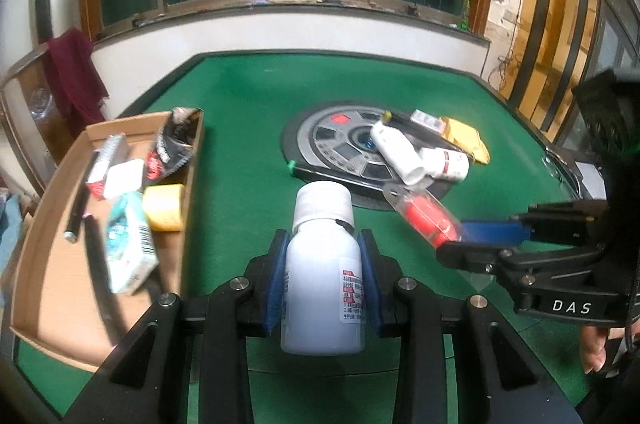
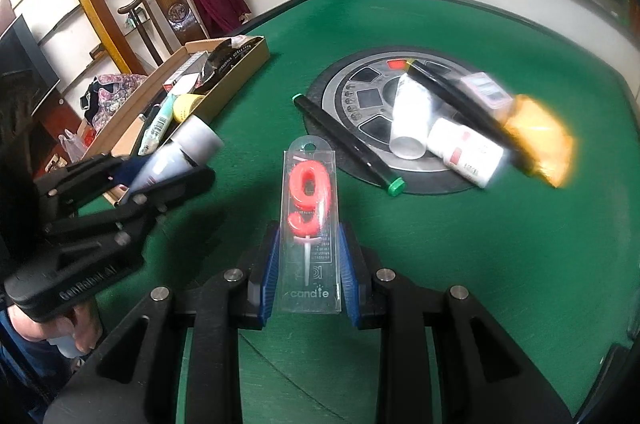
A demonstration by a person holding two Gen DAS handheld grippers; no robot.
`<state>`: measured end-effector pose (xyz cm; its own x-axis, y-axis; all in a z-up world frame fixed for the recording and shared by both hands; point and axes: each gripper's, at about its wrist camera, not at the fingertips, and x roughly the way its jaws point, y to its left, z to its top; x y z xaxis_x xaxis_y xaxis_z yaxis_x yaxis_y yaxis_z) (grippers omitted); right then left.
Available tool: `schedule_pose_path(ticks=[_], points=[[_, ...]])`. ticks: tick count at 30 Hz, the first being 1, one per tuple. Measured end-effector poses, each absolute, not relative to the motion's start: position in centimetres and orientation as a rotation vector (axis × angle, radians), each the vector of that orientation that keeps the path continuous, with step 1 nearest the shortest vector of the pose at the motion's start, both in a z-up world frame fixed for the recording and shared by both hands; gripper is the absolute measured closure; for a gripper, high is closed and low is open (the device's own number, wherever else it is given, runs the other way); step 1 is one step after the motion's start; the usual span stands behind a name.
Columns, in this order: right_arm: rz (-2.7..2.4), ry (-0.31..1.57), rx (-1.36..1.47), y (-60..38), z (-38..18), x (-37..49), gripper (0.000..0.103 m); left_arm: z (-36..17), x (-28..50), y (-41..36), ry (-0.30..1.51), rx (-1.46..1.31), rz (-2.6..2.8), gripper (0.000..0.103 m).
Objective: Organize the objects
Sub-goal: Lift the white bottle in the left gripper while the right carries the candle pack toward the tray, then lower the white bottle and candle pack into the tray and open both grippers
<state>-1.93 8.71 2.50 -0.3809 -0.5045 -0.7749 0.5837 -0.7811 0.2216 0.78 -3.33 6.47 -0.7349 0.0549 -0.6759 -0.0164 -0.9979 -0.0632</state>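
Note:
My left gripper [image 1: 323,248] is shut on a white pill bottle [image 1: 322,280] and holds it above the green table, to the right of the cardboard tray [image 1: 52,264]. My right gripper [image 2: 308,248] is shut on a clear candle pack [image 2: 310,224] with a red number 9 candle. In the left wrist view that pack [image 1: 424,216] hangs at the right, held by the right gripper [image 1: 456,236]. In the right wrist view the left gripper [image 2: 176,168] with the bottle [image 2: 176,152] is at the left, near the tray [image 2: 236,72].
The tray holds a yellow tape roll [image 1: 164,210], a teal box [image 1: 128,248], a black packet [image 1: 174,144] and pens. On the table's round centre panel [image 2: 372,92] lie white bottles [image 2: 412,116], a black marker [image 2: 348,144], a yellow packet [image 2: 540,140] and a small box [image 2: 484,88].

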Motion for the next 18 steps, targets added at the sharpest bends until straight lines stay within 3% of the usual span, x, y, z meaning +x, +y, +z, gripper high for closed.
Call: schedule_pose_path(ticks=[18], points=[[-2.137, 0.077, 1.144, 3.8, 3.5, -0.5, 0.078, 8.8, 3.7, -8.2, -0.148, -1.01, 3.034, 0.074]])
